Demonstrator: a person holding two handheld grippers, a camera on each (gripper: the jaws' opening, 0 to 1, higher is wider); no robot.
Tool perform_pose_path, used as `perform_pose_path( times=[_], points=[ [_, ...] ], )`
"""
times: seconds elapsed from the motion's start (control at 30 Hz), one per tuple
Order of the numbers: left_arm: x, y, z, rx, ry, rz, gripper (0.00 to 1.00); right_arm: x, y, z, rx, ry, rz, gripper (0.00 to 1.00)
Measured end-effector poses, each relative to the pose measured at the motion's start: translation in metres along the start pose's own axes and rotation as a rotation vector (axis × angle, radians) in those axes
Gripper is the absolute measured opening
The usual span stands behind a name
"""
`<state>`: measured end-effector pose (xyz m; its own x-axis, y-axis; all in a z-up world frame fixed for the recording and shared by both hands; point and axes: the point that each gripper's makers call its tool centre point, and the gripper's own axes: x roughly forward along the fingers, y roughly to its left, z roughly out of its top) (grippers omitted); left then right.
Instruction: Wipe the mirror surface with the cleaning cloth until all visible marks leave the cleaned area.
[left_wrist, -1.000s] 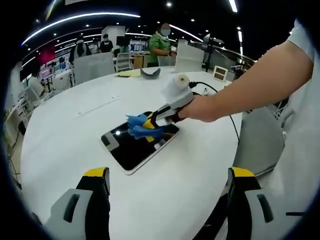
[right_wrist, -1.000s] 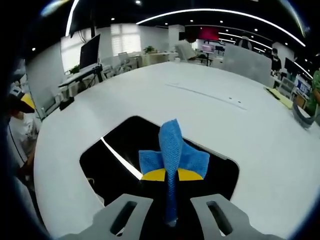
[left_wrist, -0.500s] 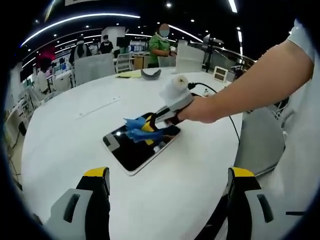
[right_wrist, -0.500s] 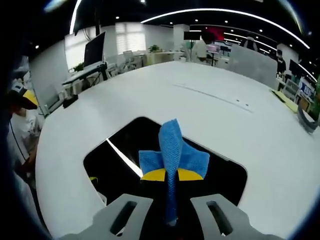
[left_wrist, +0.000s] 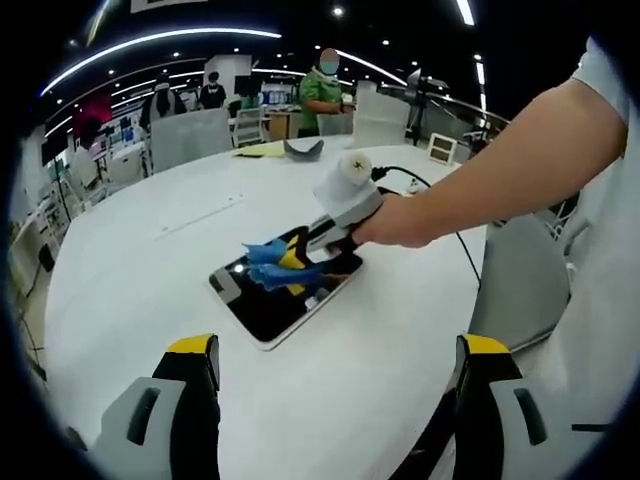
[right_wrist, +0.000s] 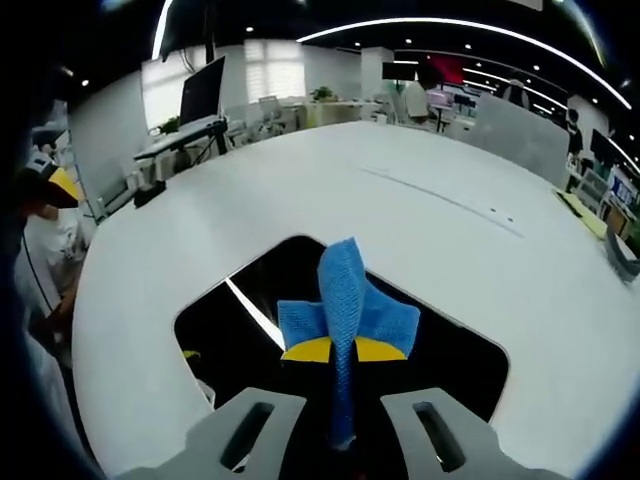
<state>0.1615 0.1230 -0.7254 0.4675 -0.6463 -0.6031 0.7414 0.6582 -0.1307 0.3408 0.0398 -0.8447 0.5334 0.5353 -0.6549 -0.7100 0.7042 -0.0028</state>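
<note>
A dark rectangular mirror (left_wrist: 277, 296) with a pale frame lies flat on the round white table (left_wrist: 140, 270). In the left gripper view the right gripper (left_wrist: 285, 264), held by a hand, presses a blue cleaning cloth (left_wrist: 262, 253) onto the mirror's far part. In the right gripper view the cloth (right_wrist: 346, 305) sticks up from between the yellow-tipped jaws, with the mirror (right_wrist: 250, 330) dark beneath and reflecting a ceiling light strip. My left gripper (left_wrist: 335, 400) hangs open above the near table edge, well short of the mirror, with nothing between its fingers.
A black cable (left_wrist: 420, 178) runs over the table behind the hand. A grey curved object (left_wrist: 303, 148) and yellow paper (left_wrist: 258, 149) lie at the far edge. People (left_wrist: 322, 90) stand beyond the table. A grey chair back (left_wrist: 515, 285) sits at the right.
The right gripper with the cloth has slid a little across the mirror, toward its far left end. The left gripper has stayed in place.
</note>
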Motion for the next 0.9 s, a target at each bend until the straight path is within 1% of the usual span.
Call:
perform_pose_path(
  times=[0.73,0.9],
  points=[
    [-0.005,0.005,-0.003,-0.009,0.000,0.010,0.99,0.010,0.020,0.009,-0.041,0.005,0.061,0.01],
    [-0.008,0.007,-0.005,-0.012,0.000,0.012,0.99,0.013,0.024,0.011,-0.062,0.010,0.075,0.01]
  ],
)
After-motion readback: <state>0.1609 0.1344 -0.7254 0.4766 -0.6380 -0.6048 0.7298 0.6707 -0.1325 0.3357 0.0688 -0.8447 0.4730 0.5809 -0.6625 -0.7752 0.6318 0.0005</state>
